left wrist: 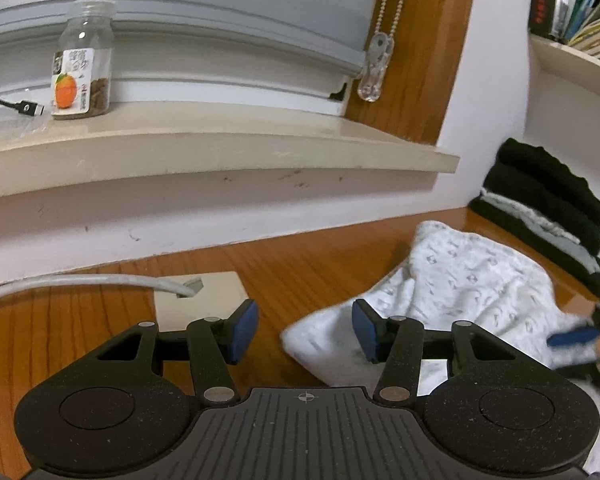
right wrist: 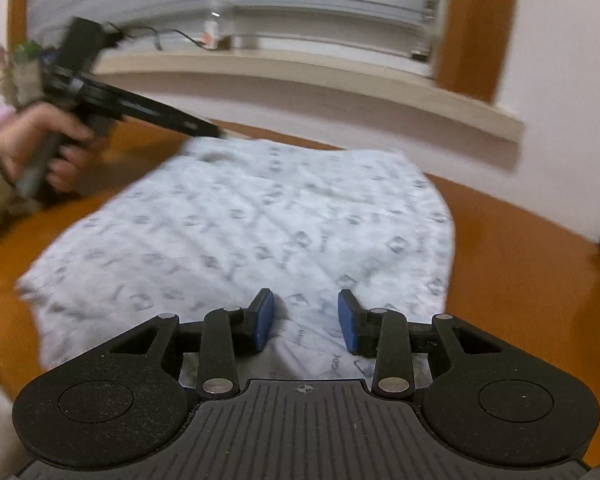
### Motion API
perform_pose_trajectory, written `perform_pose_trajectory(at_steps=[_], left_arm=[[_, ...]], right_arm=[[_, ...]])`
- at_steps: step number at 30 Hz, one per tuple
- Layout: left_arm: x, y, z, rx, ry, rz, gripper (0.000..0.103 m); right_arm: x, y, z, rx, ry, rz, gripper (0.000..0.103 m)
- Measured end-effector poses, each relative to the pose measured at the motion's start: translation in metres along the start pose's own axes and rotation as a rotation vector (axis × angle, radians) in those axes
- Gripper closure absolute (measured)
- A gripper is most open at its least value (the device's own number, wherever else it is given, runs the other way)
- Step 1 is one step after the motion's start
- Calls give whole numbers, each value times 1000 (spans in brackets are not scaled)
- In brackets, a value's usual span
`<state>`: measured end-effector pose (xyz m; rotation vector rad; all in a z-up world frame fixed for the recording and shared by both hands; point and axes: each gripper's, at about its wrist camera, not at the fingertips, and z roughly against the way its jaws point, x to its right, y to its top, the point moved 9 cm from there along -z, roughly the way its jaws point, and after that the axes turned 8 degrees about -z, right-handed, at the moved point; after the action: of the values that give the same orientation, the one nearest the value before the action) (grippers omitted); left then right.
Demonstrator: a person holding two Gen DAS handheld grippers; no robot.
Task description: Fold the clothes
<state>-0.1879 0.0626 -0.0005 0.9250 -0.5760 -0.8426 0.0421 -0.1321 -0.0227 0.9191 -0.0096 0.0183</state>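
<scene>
Two tongs are showing their blue pads spread apart, and we are gripping nothing with either. Our left tongs (left wrist: 305,330) are hanging over the bare wooden worktop (left wrist: 300,256), with the near-left corner of the white patterned garment (left wrist: 452,280) lying just under the right-hand pad. Our right tongs (right wrist: 305,320) are hovering low over the near edge of that same garment (right wrist: 260,232), which is lying spread out in a roughly rectangular, folded shape on the orange-brown worktop (right wrist: 520,248). A small ridge of cloth is rising between the right pads, though we cannot tell whether they are touching it.

In the right wrist view, a hand (right wrist: 56,148) is holding the left tool by its handle at the garment's far left corner; the picture is blurred there. A stack of dark folded clothes (left wrist: 548,208) is sitting against the wall at the far right of the worktop, apart from the white garment. On the window sill (left wrist: 220,140) a glass jar (left wrist: 83,62) with an orange on its label is standing upright beside a cable plug (left wrist: 30,109). A grey cable (left wrist: 80,280) is running into a beige plate (left wrist: 204,300) set in the worktop.
</scene>
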Motion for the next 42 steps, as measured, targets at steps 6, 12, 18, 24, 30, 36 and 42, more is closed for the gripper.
perform_pose_trajectory(at_steps=[6,12,18,24,30,36,42], left_arm=[[29,3,3,18,-101,-27,64],[83,9,-5,-7,-185,-134,65],[122,7,-27,-108,-300,-253,85],[132,-16,-19,-112,-372,-290,71],[139,-21,-11,-80,-371,-338,62],[128,-19,-17,-93,-330,-351,101],[117,-17,-20,-86,-279,-349,103]], right_arm=[[90,6,-9,-11,-206,25,68],[143,18,-9,5,-277,-99,67],[114,11,32,62,-262,-170,66],[41,3,47,78,-186,-158,61],[-7,-7,48,65,-163,-82,60],[-22,-21,45,19,-161,-25,52],[-23,-31,48,4,-176,8,51]])
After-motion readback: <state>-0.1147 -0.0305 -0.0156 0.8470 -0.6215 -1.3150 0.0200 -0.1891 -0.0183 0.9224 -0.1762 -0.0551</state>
